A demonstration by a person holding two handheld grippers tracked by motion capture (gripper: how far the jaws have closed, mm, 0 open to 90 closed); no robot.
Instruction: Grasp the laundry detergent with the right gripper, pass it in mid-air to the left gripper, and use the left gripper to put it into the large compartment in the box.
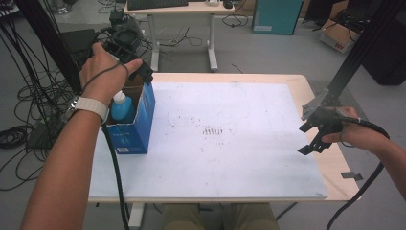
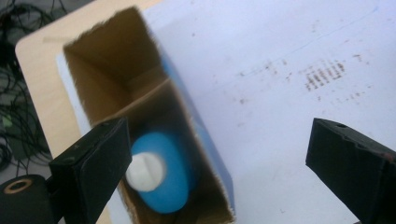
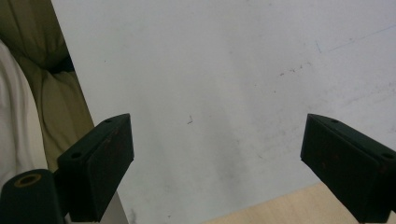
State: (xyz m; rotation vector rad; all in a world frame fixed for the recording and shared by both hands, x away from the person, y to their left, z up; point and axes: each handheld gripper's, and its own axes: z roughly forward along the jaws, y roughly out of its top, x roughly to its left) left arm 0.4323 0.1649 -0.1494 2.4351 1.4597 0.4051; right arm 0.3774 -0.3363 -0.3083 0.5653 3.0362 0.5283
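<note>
Your left forearm fills the near edge of the high view, running up to the left gripper point(image 1: 136, 67), which hovers above the open top of the blue box point(image 1: 143, 120). Big picture first: the table point(image 1: 297, 84) carries a wide white sheet point(image 1: 230, 143), scuffed at its middle and otherwise bare, so you have plenty of room to swing toward the centre and right. The box stands upright near the sheet's left edge, close to the table's left side, so watch that drop.

Down a size: the blue bottle point(image 2: 161, 179) with its white cap point(image 2: 145, 171) stands upright inside the box, in the nearer compartment, behind a cardboard divider. Your left jaws stand wide apart with nothing gripped; the bottle sits below them, clear of the pads.

I'd judge that bottle as light, smooth plastic, likely a bit slippery and stiff enough for a firm pinch. If you go back in, take it at the neck just under the cap, since the cardboard walls crowd the body. The box itself looks light and could tip or slide.

Over at the right edge, your right gripper point(image 1: 313, 139) hangs above the sheet, jaws wide and holding nothing.
</note>
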